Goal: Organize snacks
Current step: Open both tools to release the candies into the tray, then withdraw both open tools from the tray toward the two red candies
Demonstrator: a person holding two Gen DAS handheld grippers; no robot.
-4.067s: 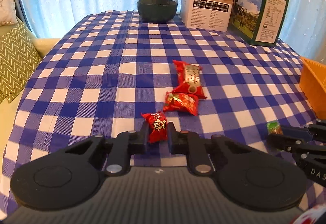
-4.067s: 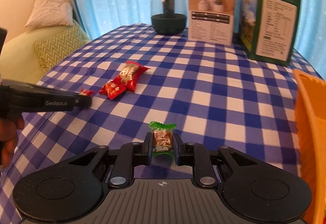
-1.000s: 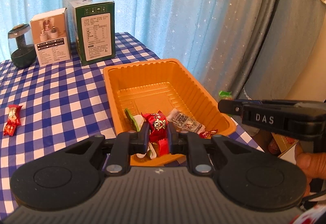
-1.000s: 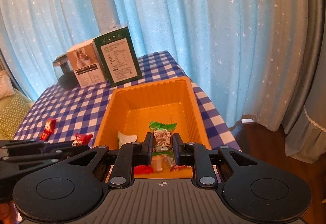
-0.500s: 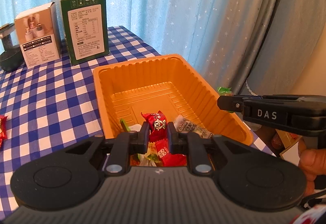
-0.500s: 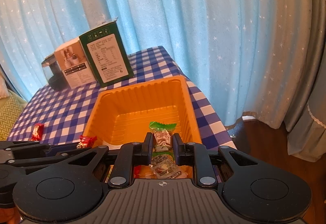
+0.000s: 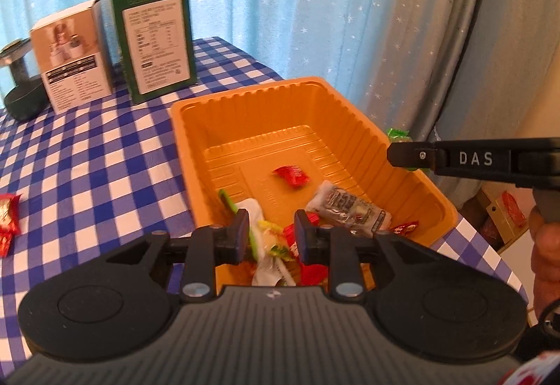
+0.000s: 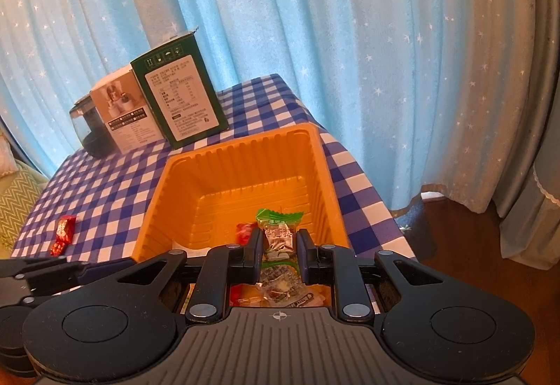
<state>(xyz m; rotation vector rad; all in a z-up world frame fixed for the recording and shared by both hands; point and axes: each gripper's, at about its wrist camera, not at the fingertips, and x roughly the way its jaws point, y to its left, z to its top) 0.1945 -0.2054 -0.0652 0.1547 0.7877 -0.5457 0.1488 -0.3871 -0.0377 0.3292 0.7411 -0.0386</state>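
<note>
Left tongs (image 7: 271,232) gape empty above a ribbed orange plastic tray (image 7: 353,120) of crinkly wrapped sweets; right tongs (image 8: 279,246) pinch a green-wrapped candy (image 8: 278,227).

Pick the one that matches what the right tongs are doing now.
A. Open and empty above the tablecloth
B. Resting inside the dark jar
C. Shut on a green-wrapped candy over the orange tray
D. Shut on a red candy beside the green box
C. In the right wrist view the right tongs pinch the green-wrapped candy between their fingers, directly above the orange tray, which already holds other snacks.
</note>
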